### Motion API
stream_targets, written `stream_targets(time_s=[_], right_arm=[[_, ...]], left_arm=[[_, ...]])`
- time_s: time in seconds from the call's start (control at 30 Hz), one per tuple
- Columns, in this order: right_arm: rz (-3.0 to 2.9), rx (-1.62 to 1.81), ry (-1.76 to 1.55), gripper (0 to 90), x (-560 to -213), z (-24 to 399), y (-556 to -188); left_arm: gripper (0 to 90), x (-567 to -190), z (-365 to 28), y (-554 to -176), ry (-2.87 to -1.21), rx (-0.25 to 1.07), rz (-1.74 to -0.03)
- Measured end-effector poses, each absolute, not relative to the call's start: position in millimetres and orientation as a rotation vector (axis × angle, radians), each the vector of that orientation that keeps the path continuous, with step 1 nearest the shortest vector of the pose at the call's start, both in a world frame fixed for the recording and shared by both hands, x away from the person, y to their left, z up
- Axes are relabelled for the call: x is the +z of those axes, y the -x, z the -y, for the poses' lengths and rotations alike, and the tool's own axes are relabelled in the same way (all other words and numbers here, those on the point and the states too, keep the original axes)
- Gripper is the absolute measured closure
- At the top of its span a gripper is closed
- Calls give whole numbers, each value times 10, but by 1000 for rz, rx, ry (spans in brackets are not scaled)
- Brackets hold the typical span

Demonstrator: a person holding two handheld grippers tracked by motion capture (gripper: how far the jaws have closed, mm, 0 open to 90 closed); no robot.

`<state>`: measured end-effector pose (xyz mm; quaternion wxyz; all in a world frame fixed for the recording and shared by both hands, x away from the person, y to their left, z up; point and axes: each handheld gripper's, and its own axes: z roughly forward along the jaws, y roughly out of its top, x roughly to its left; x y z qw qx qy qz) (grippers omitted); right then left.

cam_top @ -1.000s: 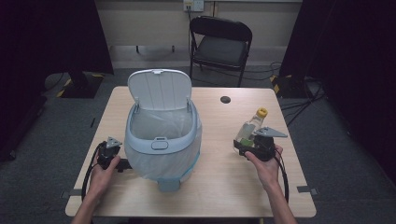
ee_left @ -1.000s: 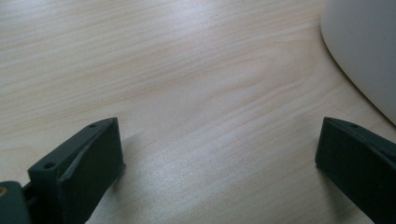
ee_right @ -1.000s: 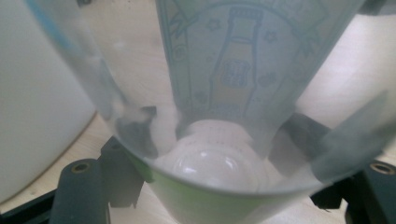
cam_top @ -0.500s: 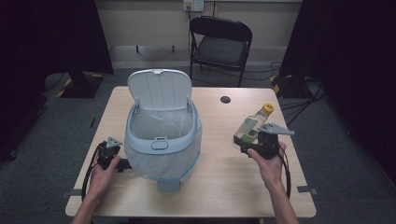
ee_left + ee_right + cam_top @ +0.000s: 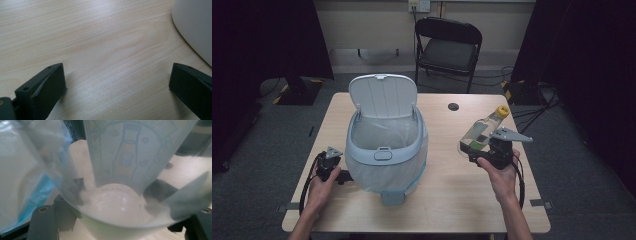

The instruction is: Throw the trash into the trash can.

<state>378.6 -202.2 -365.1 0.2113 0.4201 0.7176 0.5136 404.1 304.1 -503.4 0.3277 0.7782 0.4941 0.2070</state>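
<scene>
A pale blue bin point(image 5: 384, 145) with a clear liner stands mid-table, its lid point(image 5: 382, 95) tipped up at the back. My right gripper point(image 5: 476, 149) is shut on the lower end of a clear bottle point(image 5: 484, 129) with a yellow cap, held tilted above the table right of the bin. In the right gripper view the bottle's base point(image 5: 117, 202) sits between the jaws of the gripper point(image 5: 112, 222), label upward. My left gripper point(image 5: 331, 159) rests on the table beside the bin's left side, open point(image 5: 117, 82) over bare wood, with the bin wall point(image 5: 197, 27) at the right.
A small black round item point(image 5: 454, 106) lies on the wooden table point(image 5: 452, 200) behind the bottle. A black folding chair point(image 5: 447, 47) stands beyond the far edge. Dark curtains hang at both sides.
My right gripper has risen from the table with the bottle in it, and the bottle now hangs higher. The left gripper and the bin have not moved.
</scene>
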Motion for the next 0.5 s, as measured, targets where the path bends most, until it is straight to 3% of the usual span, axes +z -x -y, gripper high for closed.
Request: stream_targets(time_s=[0.5], right_arm=[[-1971,1568,-1057,276,-3196,1881,-3673]], left_arm=[[0,-5034,-3042,-4041,-2038,542,-1293]])
